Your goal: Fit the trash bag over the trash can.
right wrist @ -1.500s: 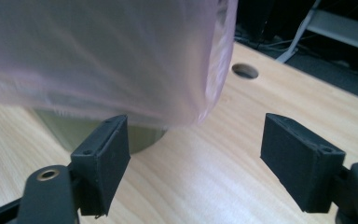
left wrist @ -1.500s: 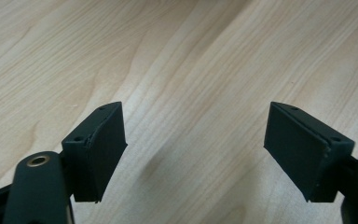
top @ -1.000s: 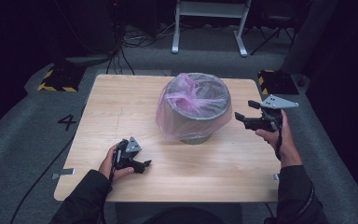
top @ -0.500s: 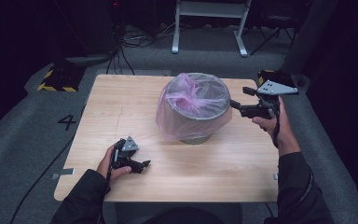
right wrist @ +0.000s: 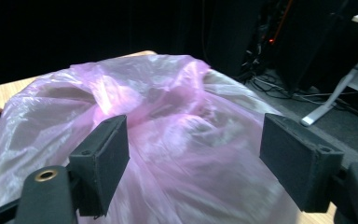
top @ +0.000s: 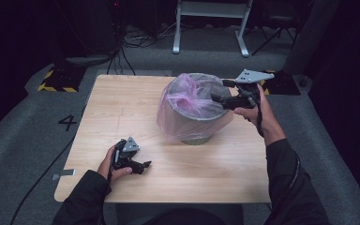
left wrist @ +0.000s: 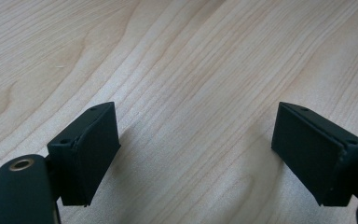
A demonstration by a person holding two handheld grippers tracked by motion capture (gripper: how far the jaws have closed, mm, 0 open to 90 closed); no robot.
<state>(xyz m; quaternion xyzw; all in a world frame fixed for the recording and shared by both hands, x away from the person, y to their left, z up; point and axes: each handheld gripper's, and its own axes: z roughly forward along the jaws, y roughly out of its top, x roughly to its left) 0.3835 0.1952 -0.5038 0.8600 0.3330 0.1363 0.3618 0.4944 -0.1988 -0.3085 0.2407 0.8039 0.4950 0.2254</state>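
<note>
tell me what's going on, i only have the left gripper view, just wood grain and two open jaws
Observer: The left gripper rests low on the table near the front edge, far from the work.
Operator: what work
Observer: A grey bin stands mid-table, with a pink plastic bag draped over it.
Operator: where's the other gripper
Observer: The right gripper is at the bin's right rim, level with the bag's top, jaws open with nothing between the pads.
Operator: is the bag tucked in
Observer: It is bunched over the opening and hangs down the outside wall.
</note>
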